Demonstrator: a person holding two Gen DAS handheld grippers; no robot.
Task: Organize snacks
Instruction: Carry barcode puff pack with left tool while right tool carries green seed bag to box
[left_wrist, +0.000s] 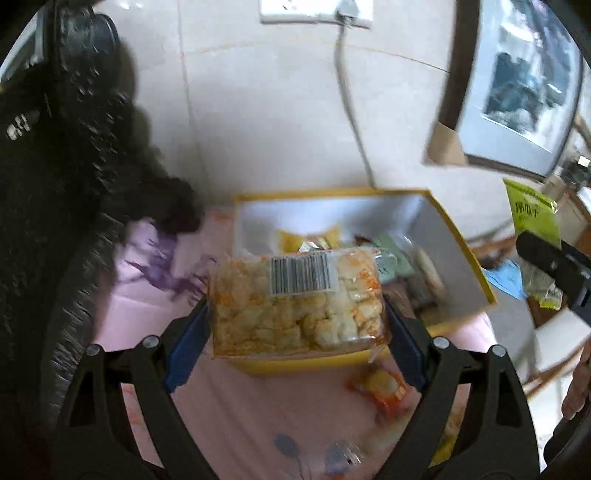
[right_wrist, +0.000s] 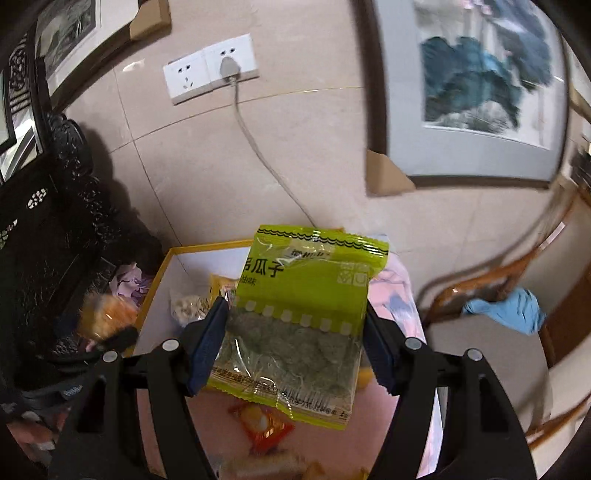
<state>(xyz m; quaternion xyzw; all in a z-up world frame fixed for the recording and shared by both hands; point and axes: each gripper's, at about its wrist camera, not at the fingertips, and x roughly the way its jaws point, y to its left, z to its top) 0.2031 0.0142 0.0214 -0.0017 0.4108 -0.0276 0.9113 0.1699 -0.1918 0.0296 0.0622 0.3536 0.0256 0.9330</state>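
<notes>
Left hand-held gripper squeezing a clear snack pack over the yellow box's near edge. Right hand-held gripper pinching a green seed bag above the box's right edge.

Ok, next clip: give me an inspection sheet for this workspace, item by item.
Surface: pink patterned tablecloth.
Job's things: yellow-rimmed box already holding several packets; clear barcoded snack pack; green melon-seed packet.
Clutter: orange-red snack packet loose on the cloth.
Grippers: left tongs shut on the snack pack; right tongs shut on the seed packet.
Cables: grey cord plugged into wall socket.
Surroundings: framed painting, dark carved furniture, wooden chair with blue cloth.
</notes>
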